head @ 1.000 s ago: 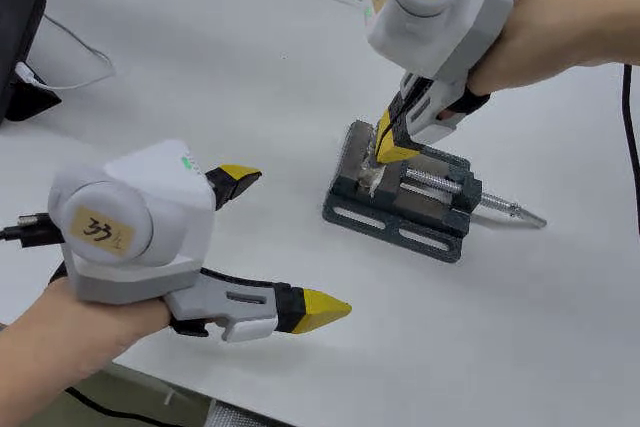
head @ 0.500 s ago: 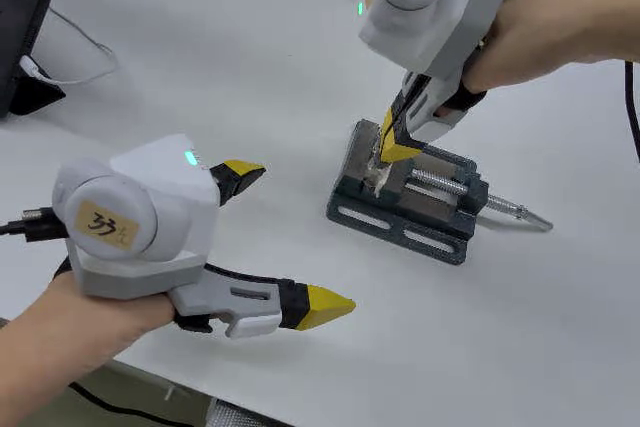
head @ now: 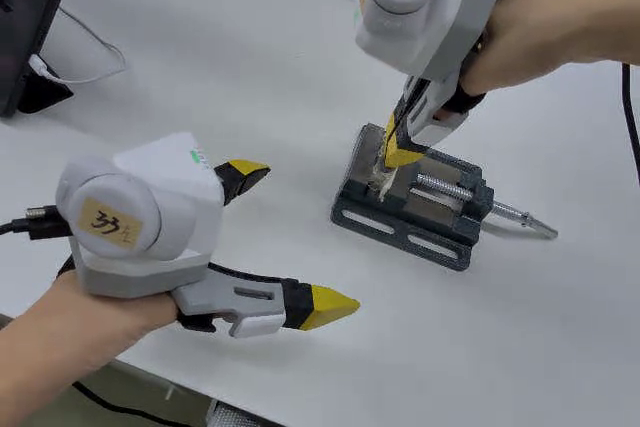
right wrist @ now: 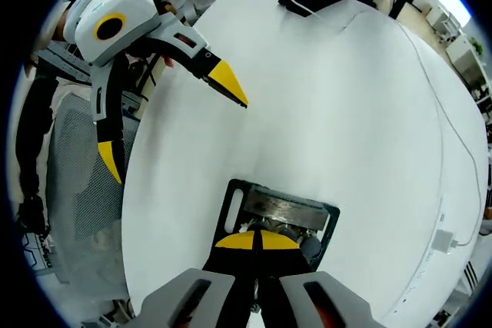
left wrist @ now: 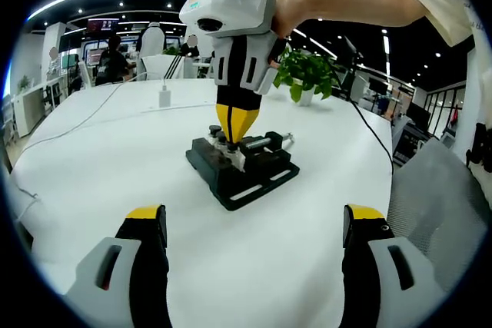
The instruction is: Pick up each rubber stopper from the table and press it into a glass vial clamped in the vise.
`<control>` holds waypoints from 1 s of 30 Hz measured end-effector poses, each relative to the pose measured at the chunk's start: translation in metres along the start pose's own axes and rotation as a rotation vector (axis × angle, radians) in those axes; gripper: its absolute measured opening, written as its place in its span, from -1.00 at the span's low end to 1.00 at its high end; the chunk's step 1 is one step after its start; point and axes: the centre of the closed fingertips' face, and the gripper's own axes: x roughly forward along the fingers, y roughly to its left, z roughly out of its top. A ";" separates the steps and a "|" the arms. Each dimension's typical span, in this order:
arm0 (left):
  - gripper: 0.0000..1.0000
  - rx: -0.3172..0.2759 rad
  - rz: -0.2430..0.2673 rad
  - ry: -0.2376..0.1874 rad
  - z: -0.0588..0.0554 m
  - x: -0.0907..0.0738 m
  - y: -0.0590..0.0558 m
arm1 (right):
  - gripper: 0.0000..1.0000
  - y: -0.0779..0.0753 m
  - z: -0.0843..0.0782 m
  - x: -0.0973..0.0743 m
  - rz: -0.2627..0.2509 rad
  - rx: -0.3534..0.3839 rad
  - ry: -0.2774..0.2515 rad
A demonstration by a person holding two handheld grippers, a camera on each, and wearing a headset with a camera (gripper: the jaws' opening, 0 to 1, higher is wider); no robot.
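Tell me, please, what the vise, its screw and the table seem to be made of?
Vise: probably cast metal with dark grey matte paint; the base is thick and slotted, and the surface is dull.
Screw: bare steel, it seems; the threads are silvery with bright glints.
Table: a smooth white top, slightly glossy, perhaps laminate; what lies beneath cannot be told.

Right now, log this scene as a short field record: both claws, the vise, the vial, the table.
left claw: open, empty, well apart from the vise
right claw: shut, tips pointing down into the vise's clamp gap
vise: dark, standing on the table
vial: glassy piece clamped under the right claw's tips; stopper too hidden to tell
table: white
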 end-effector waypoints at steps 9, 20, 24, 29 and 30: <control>0.88 0.013 -0.005 0.003 0.008 0.002 -0.001 | -1.00 0.002 0.000 0.000 -0.001 0.017 -0.013; 0.87 0.028 -0.002 -0.009 0.023 -0.001 -0.007 | -1.00 0.002 0.000 0.000 0.014 0.051 -0.014; 0.87 0.044 -0.005 -0.003 0.026 -0.004 -0.011 | -1.00 0.002 -0.001 -0.002 0.018 0.058 -0.018; 0.88 0.056 0.000 -0.004 0.028 -0.005 -0.011 | -1.00 0.005 -0.003 -0.004 0.003 0.095 -0.065; 0.88 0.060 0.002 -0.005 0.028 -0.005 -0.011 | -1.00 0.006 -0.003 -0.004 -0.002 0.091 -0.073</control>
